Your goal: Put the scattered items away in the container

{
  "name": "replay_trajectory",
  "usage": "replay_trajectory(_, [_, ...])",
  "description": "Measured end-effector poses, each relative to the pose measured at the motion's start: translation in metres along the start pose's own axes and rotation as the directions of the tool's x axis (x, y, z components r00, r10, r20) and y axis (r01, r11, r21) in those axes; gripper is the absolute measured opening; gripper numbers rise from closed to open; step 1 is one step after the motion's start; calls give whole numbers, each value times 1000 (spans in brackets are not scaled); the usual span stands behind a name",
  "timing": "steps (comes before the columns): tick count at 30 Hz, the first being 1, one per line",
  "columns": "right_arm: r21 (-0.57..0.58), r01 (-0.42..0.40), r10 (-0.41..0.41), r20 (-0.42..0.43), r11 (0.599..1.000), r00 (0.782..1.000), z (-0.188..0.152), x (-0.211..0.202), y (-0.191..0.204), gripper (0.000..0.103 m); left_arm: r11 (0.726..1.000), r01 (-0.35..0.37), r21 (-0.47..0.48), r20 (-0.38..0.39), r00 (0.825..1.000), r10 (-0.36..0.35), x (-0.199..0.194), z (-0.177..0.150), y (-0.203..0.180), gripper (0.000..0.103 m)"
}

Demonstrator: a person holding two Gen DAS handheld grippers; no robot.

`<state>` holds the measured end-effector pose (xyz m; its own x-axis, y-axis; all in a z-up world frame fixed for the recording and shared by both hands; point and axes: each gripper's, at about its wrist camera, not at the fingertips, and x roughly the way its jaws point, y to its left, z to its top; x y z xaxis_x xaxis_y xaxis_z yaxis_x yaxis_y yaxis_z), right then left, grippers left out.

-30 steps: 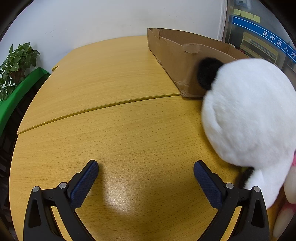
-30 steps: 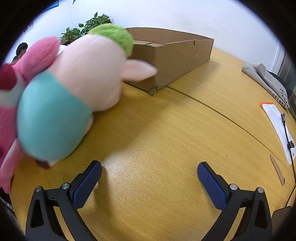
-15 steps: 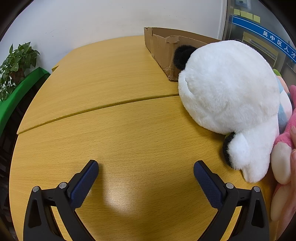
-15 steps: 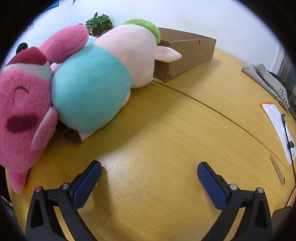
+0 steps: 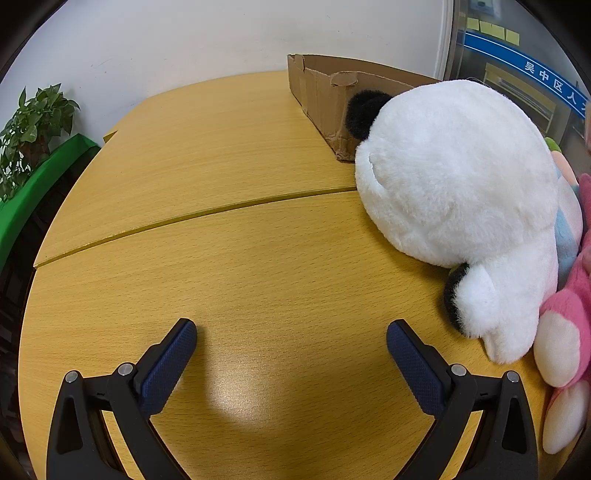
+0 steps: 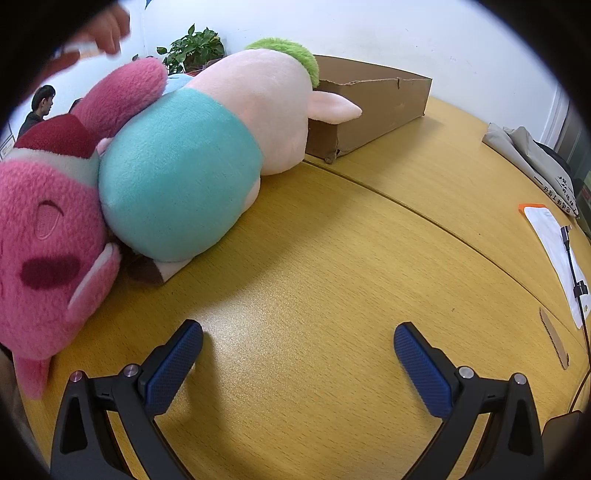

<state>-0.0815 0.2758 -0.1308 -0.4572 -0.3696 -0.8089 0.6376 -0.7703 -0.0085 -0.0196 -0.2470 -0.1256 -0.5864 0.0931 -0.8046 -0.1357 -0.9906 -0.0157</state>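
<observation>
A white plush panda [image 5: 458, 192] with black ears lies on the wooden table [image 5: 221, 258], to the right of my open, empty left gripper [image 5: 291, 339]. A pink plush [image 5: 569, 321] lies against its right side. Behind them stands an open cardboard box [image 5: 325, 96]. In the right wrist view a peach plush with a teal shirt and green hair [image 6: 207, 155] lies on its side, touching the box [image 6: 373, 107]. The pink plush [image 6: 48, 236] lies at its left. My right gripper [image 6: 299, 347] is open and empty over bare table, right of the plush toys.
A potted plant [image 5: 29, 125] and a green ledge [image 5: 40, 177] stand at the left table edge. A folded grey cloth [image 6: 532, 158], a white sheet with a cable [image 6: 557, 251] and a cardboard scrap [image 6: 552, 338] lie at the right. A hand [image 6: 107, 26] is at the upper left.
The plush toys were set down beside the box and have settled; the panda came into the left view from the right. A hand has risen away above the pink plush. Both grippers stayed still.
</observation>
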Motion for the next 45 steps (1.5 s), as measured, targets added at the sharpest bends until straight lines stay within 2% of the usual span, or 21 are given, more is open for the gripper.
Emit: replay_trajectory(45, [-1,0,0,0,1000,1000,0,0,0,103,1000,1,1,0,1000,-1,-4,-2,-3,103])
